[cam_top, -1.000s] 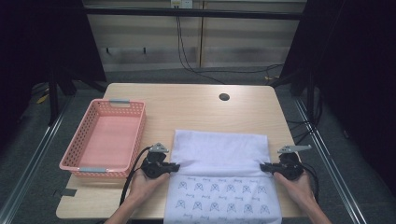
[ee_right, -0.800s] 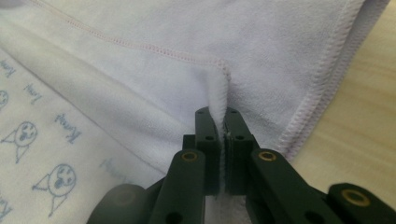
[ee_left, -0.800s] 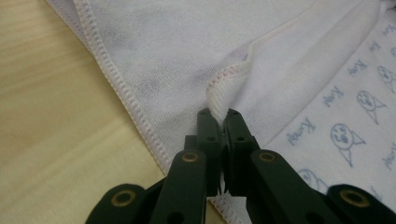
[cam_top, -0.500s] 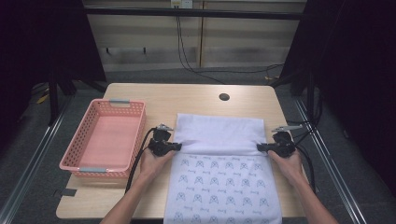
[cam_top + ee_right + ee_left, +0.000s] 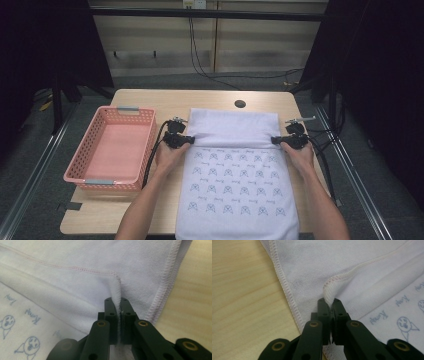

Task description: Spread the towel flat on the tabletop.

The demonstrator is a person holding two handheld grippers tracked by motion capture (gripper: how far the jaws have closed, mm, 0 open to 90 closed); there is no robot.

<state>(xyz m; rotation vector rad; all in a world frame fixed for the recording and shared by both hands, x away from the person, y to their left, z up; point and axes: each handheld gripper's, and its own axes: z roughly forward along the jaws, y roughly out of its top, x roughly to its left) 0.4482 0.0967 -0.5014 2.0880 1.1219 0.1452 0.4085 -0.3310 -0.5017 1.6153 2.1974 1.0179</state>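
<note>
- The towel (image 5: 235, 175) is spread on the table (image 5: 150, 210), its printed near part hanging over the table's front edge and its plain far part folded back on itself.
- A corner of the towel's stitched hem is pinched in the left gripper (image 5: 187, 141), whose jaws are pressed together on the cloth; in the left gripper view the hem rises as a small ridge right at the tips of the left gripper (image 5: 329, 300), with bare table off to one side of the jaws.
- The opposite corner is pinched in the same way by the right gripper (image 5: 276, 141); in the right gripper view a fold of cloth stands between the closed jaws of the right gripper (image 5: 116, 300), and the towel's outer hem runs just beside them.
- Compared with a second ago, both grippers have been carried farther from the person, away from the table's front edge, with the gripped hem taken along.
- The plain folded band beyond the grippers has become narrower, and more of the printed side is laid open behind them, toward the person.
- The towel's far edge has stayed in place, short of the dark hole (image 5: 240, 104) in the tabletop.
- The pink basket (image 5: 80, 172) has stayed unmoved, just beside the left gripper on its outer side.
</note>
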